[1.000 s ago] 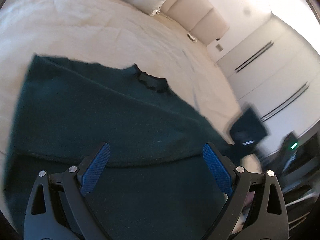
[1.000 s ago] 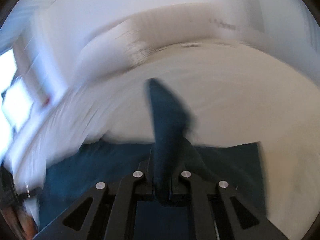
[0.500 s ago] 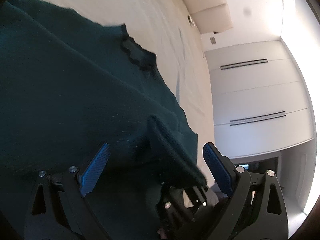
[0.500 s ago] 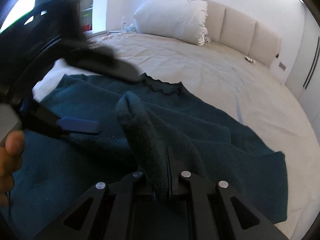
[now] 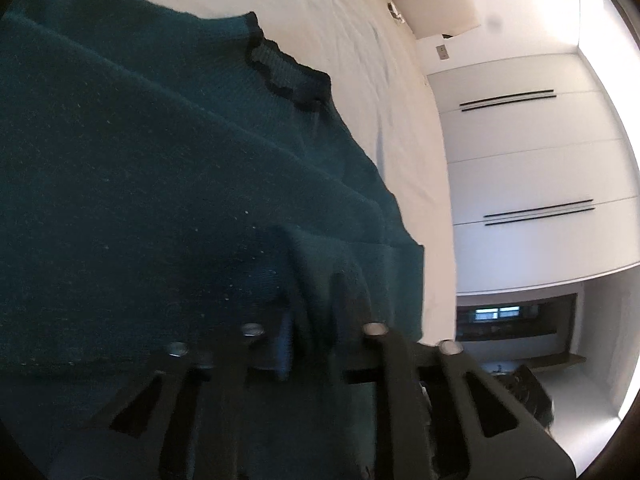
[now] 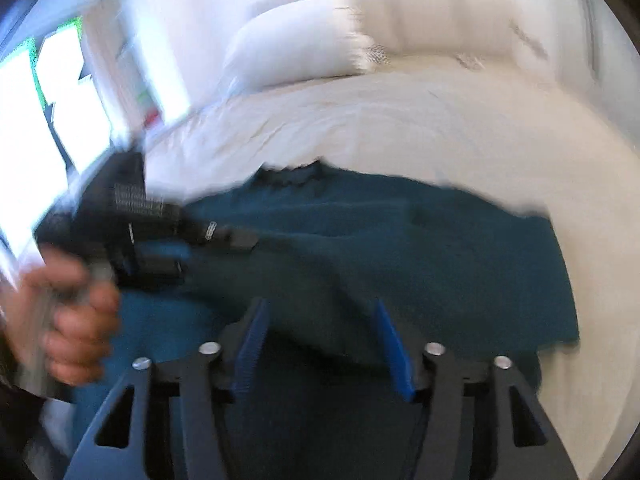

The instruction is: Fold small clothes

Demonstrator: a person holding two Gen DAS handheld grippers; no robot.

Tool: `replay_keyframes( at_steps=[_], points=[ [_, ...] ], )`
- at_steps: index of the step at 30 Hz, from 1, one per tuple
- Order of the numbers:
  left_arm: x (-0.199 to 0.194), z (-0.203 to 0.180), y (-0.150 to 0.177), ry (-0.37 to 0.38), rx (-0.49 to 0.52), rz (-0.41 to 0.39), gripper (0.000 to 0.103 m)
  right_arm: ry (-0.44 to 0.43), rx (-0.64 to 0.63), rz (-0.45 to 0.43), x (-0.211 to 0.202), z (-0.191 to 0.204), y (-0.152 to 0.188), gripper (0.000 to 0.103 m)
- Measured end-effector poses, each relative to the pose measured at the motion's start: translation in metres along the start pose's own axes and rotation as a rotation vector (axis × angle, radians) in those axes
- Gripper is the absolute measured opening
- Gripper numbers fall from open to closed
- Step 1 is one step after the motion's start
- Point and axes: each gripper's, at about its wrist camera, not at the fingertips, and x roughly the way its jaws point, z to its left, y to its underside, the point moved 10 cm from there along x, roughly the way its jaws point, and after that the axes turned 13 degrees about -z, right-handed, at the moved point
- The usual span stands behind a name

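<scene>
A dark teal knit sweater [image 5: 160, 160] lies spread on the white bed, its ruffled collar [image 5: 288, 68] towards the far side. My left gripper [image 5: 312, 320] is shut on a raised fold of the sweater near its right edge; the cloth hides the pads. In the right wrist view the same sweater [image 6: 440, 240] shows blurred. My right gripper [image 6: 320, 340] is opening, its blue pads [image 6: 252, 340] well apart. Sweater cloth lies under and between them and neither pad presses on it. The left gripper [image 6: 236, 240] and the hand [image 6: 72, 320] holding it are at the left.
White bed sheet [image 5: 360, 20] surrounds the sweater. A large pillow [image 6: 296, 56] and padded headboard [image 6: 440, 16] stand at the far end. White wardrobe doors [image 5: 520, 160] are to the right of the bed, and bright windows [image 6: 60, 100] to the left.
The left gripper came down and shut on the raised fold that the right gripper held. The right gripper let go of it, opened and drew back.
</scene>
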Motion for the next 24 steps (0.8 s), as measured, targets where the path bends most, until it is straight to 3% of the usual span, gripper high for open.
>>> replay_keyframes(
  at_steps=[1, 3, 6, 13, 18, 24],
  points=[
    [-0.001, -0.001, -0.001, -0.003, 0.008, -0.005, 0.007, -0.017, 0.089, -0.003, -0.004, -0.012, -0.002, 0.065],
    [-0.01, -0.007, -0.004, -0.008, 0.04, -0.028, 0.007, -0.133, 0.425, 0.003, -0.01, -0.041, -0.003, 0.066],
    [-0.028, -0.025, -0.012, -0.012, 0.109, -0.073, 0.007, -0.243, 0.794, -0.008, -0.009, -0.064, 0.009, 0.071],
    [-0.068, -0.046, -0.043, -0.03, 0.213, -0.176, 0.006, -0.265, 1.019, -0.104, 0.004, -0.087, 0.002, 0.076],
    [-0.091, -0.004, -0.066, -0.072, 0.147, -0.217, 0.006, -0.238, 1.074, -0.182, 0.001, -0.103, -0.007, 0.078],
    [-0.098, 0.048, -0.068, -0.122, 0.086, -0.201, 0.006, -0.243, 1.055, -0.145, 0.007, -0.092, -0.005, 0.08]
  ],
)
